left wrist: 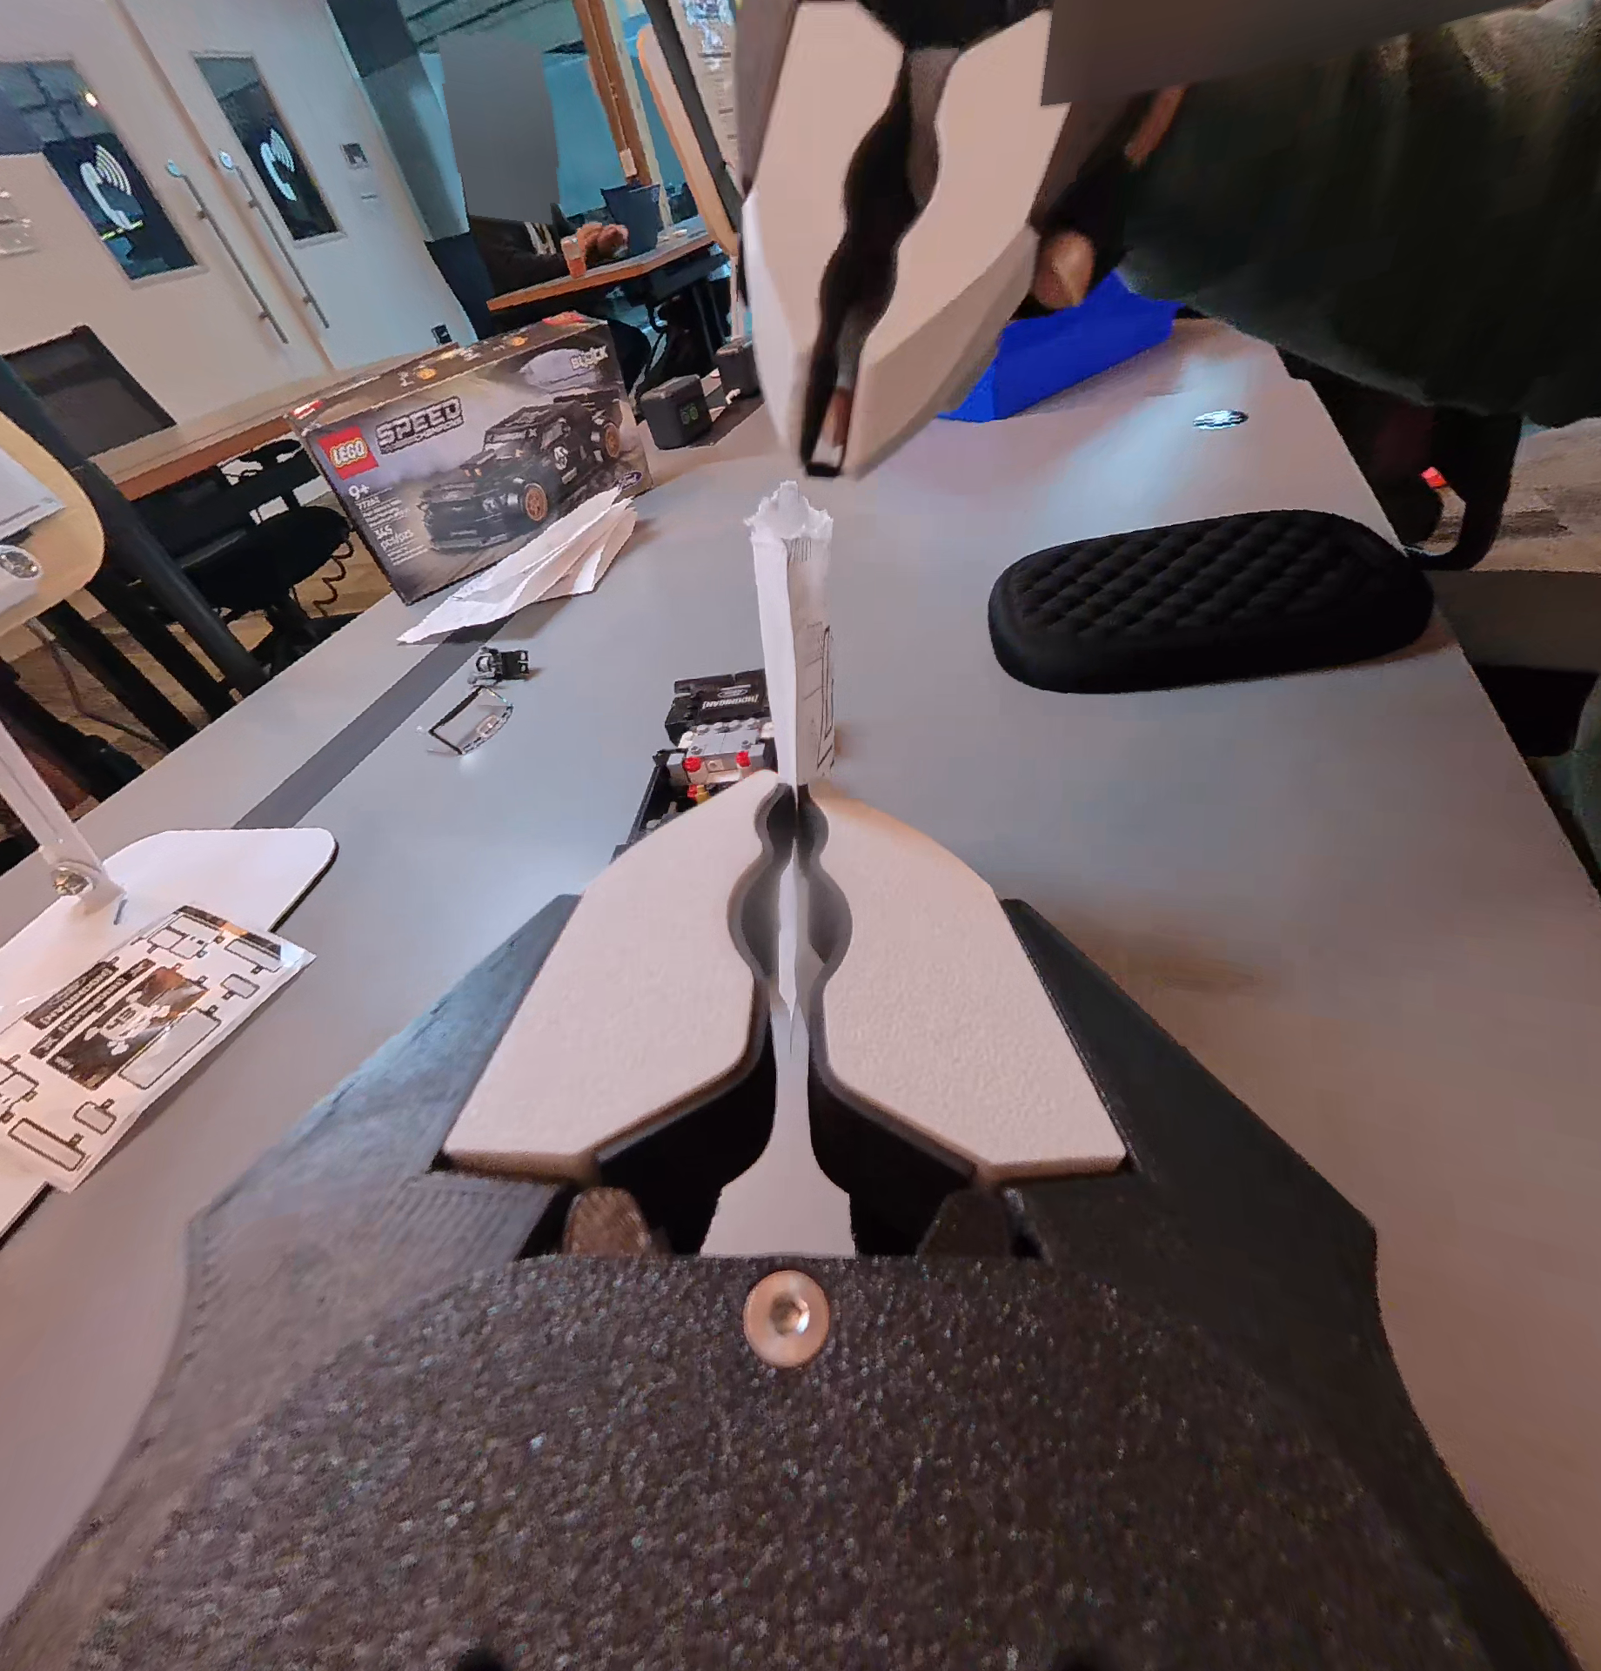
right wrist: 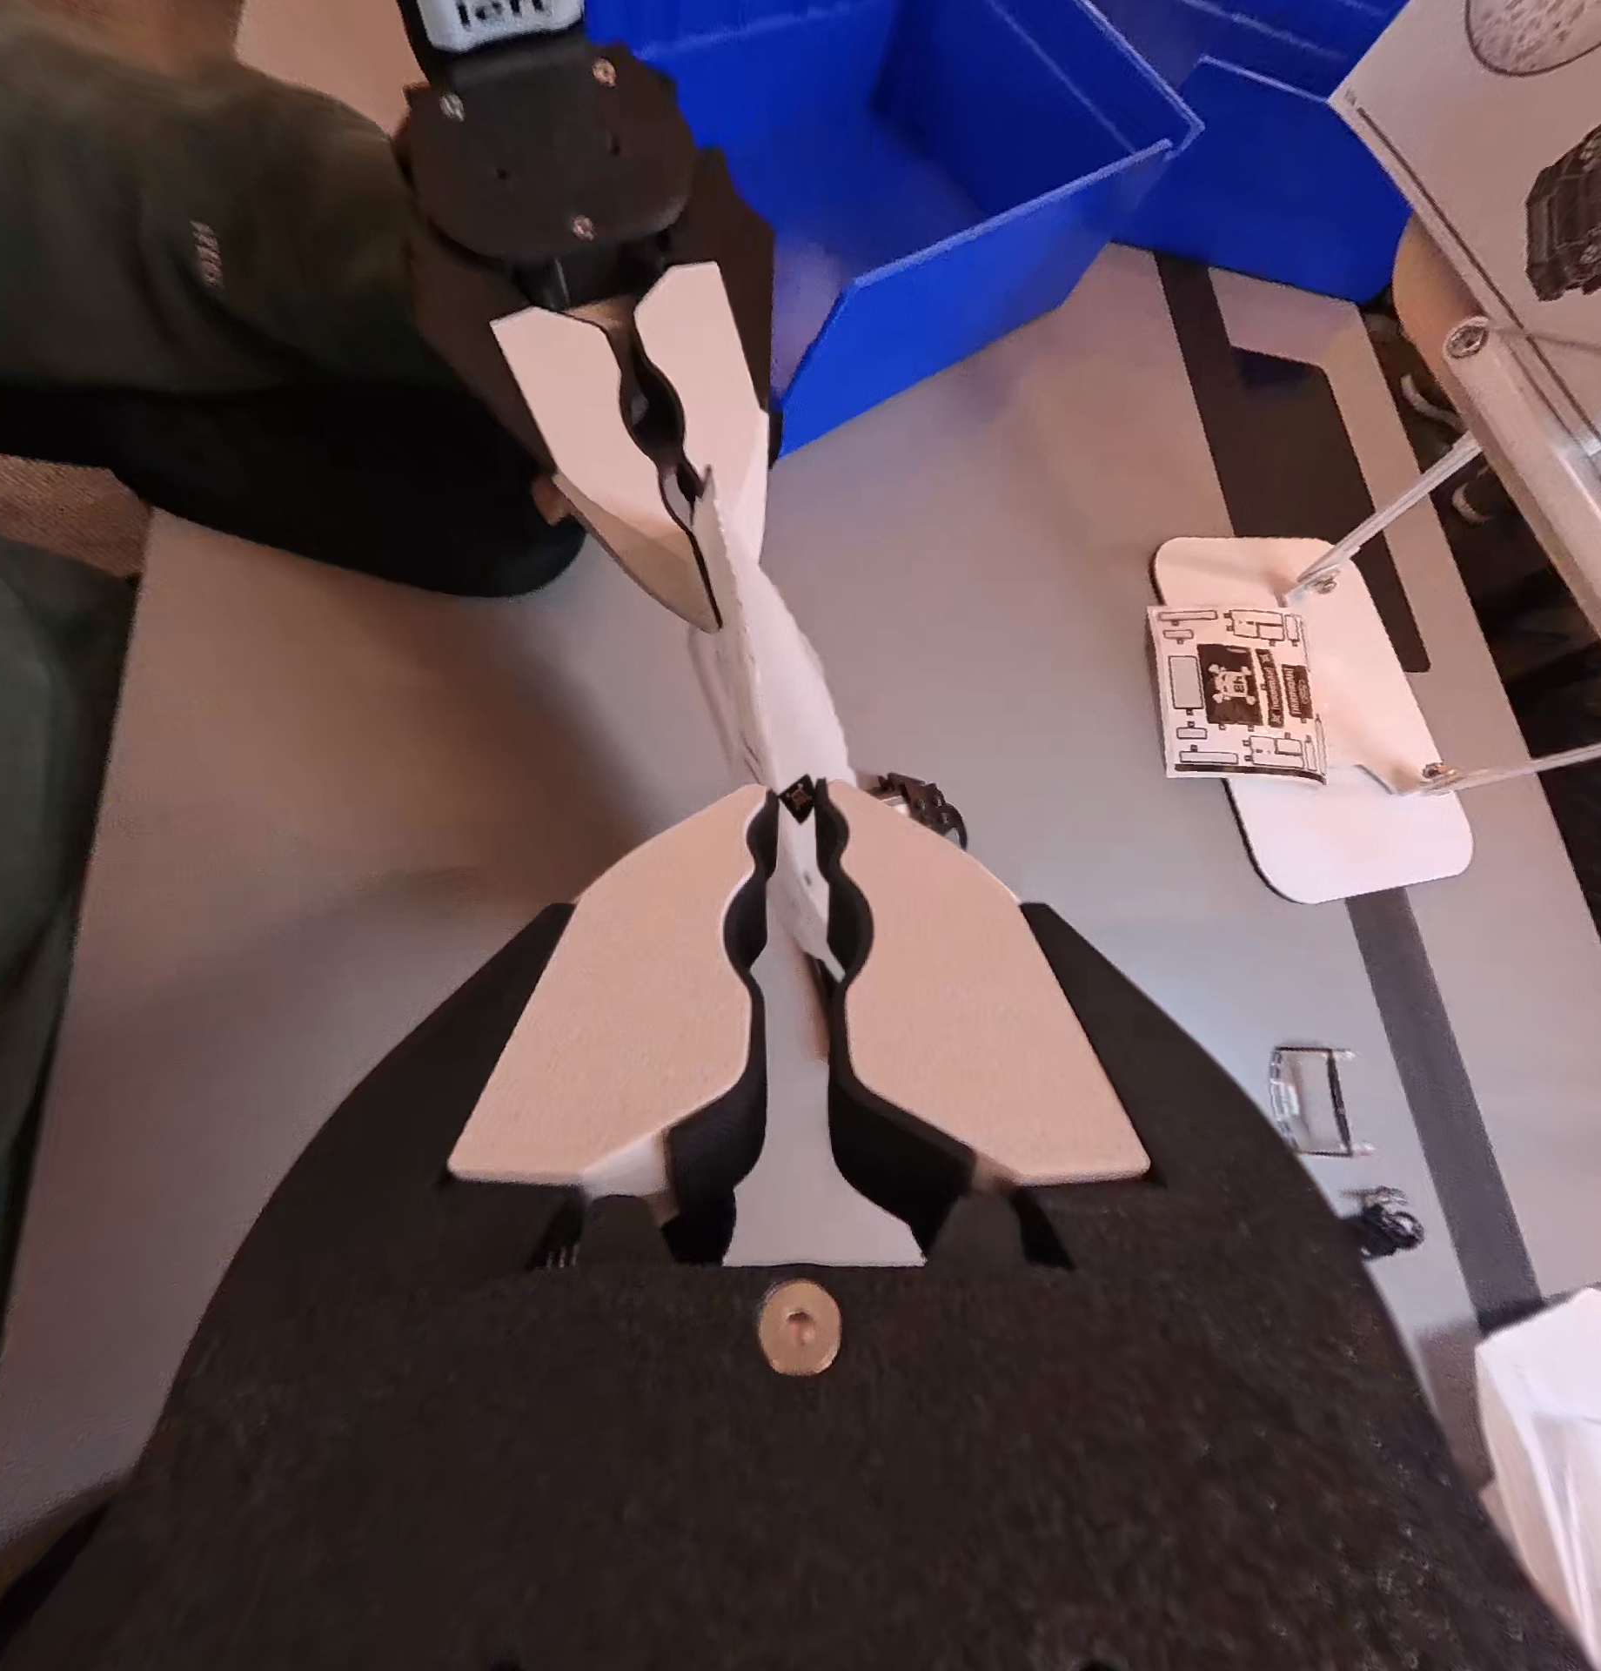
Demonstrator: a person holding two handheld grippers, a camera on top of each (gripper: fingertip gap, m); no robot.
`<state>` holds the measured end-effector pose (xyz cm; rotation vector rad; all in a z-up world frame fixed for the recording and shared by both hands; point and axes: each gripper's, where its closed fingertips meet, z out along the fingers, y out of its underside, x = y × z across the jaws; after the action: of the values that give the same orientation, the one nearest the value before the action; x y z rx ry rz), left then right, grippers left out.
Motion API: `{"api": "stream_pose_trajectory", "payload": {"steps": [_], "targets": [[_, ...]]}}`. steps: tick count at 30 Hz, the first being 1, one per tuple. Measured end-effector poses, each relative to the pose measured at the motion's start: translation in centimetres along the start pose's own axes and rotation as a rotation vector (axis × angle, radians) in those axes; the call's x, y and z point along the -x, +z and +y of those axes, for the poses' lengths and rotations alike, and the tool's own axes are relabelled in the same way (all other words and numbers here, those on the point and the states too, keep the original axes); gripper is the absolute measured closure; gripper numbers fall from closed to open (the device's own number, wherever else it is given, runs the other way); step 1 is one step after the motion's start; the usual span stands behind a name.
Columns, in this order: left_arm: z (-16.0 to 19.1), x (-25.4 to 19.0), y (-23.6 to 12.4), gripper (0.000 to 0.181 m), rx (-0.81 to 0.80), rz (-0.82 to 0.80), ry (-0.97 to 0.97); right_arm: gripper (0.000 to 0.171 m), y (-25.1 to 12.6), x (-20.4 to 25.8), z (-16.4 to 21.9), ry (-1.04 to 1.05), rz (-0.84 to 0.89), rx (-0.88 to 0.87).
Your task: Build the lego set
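Paper bag [left wrist: 792, 633] in left claw [left wrist: 795, 796]

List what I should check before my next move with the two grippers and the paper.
1. Left gripper shut on the white paper strip: ok.
2. Right gripper shut on a small black-printed piece: ok.
3. Strip's frayed top apart from the right gripper: ok, the left wrist view shows a gap.
4. Partly built car on the table behind the strip, untouched: ok.
5. Whether the small piece is a sticker: cannot tell.
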<state>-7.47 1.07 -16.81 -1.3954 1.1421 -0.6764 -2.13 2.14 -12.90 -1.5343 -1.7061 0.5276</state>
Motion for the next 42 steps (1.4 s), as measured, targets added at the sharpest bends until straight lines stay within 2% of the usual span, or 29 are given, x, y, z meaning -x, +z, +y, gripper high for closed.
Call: {"api": "stream_pose_trajectory", "payload": {"steps": [13, 20, 26, 30, 34, 35, 36, 37, 39, 42], "targets": [[-0.4, -0.2, -0.2, 0.181, -0.025, 0.018, -0.008, 0.156, 0.8, 0.0, 0.4, -0.023, -0.019, 0.016], [-0.4, -0.1, -0.1, 0.181, -0.026, 0.012, -0.008, 0.154, -0.5, -0.2, -0.6, 0.004, -0.004, -0.081], [-1.2, -0.2, -0.4, 0.181, -0.081, 0.025, -0.036, 0.135, -2.3, -1.8, 2.2, 0.117, 0.075, -0.148], [-2.3, -0.4, -0.8, 0.181, -0.153, 0.056, -0.079, 0.133, -2.1, -0.9, 3.9, 0.261, -0.004, -0.25], [-2.9, -0.7, -1.0, 0.181, -0.204, 0.102, -0.133, 0.138, -0.5, 0.5, 3.7, 0.311, -0.089, -0.357], [-2.8, -0.6, -0.9, 0.181, -0.204, 0.101, -0.14, 0.146, -0.3, 0.7, 3.3, 0.315, -0.108, -0.389], [-2.7, -0.5, -0.9, 0.181, -0.204, 0.098, -0.149, 0.163, -0.3, 0.7, 3.1, 0.312, -0.109, -0.414], [-2.5, -0.2, -0.9, 0.181, -0.196, 0.087, -0.162, 0.171, -0.4, 0.5, 2.8, 0.304, -0.107, -0.434], [-1.4, 0.4, -0.7, 0.181, -0.137, 0.078, -0.201, 0.171, -0.8, 0.6, 2.6, 0.318, -0.157, -0.453], [-0.1, 0.7, -0.1, 0.181, -0.054, 0.079, -0.245, 0.171, -0.2, 0.5, 3.6, 0.351, -0.18, -0.384]]}}
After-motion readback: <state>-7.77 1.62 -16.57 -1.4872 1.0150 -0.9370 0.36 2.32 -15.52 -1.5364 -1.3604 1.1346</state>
